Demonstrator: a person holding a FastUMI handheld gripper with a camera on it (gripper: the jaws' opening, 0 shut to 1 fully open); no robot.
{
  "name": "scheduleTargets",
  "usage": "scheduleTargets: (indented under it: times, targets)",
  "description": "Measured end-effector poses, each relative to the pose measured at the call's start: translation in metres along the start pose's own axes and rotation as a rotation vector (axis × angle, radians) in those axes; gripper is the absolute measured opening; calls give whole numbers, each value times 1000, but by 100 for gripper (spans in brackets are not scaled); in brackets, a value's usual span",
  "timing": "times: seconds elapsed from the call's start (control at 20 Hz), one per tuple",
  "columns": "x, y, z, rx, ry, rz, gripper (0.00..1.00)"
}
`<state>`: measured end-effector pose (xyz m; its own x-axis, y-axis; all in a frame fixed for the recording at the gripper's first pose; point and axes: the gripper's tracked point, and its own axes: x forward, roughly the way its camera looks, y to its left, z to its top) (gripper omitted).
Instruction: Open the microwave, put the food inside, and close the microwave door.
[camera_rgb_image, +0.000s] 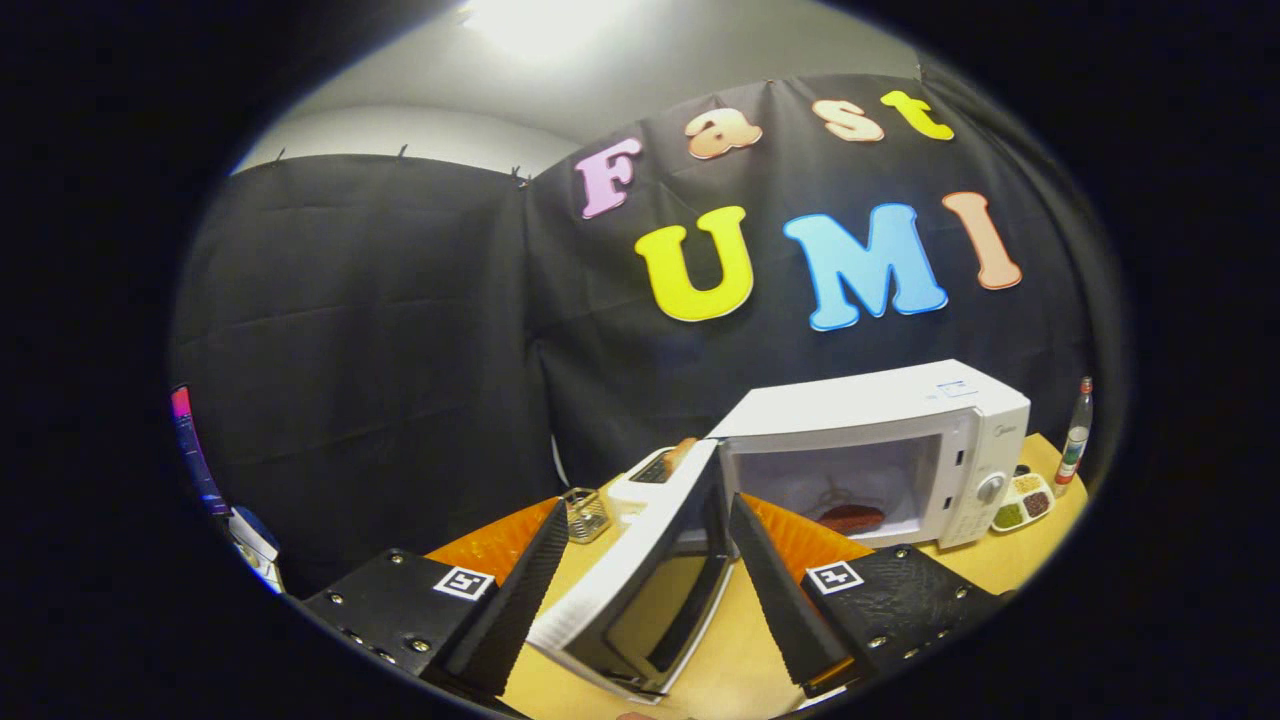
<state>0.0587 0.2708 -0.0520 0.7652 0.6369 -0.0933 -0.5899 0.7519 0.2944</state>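
Microwave (900, 440) at centre right holds the food (852, 518), so the wide-open, empty gripper (640, 590) straddling the door (650, 570) should push it shut squarely.

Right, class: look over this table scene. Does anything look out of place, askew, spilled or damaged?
Nothing stands out. The microwave sits square on the table, its door swung open between the open gripper's fingers, with reddish-brown food inside. The divided dish and bottle stand upright, unspilled.
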Motion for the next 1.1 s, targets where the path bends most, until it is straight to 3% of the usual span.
scheduleTargets:
  times: [0.35,0.45,0.55,0.65,0.7,0.75,0.8,0.85,0.95,1.1]
  targets:
    - [-11,100,-44,-58,74,215,98]
    - [-13,116,-62,-65,112,254,89]
    - [-10,119,-86,-83,159,261,89]
    - [-10,112,-110,-88,218,257,55]
    - [-8,111,-124,-86,250,261,50]
    - [-6,95,-129,-102,249,196,50]
    - [-3,74,-126,-108,241,147,29]
    - [0,71,-134,-81,270,164,7]
    - [-2,73,-141,-34,294,183,5]
    - [-6,58,-135,-108,284,163,1]
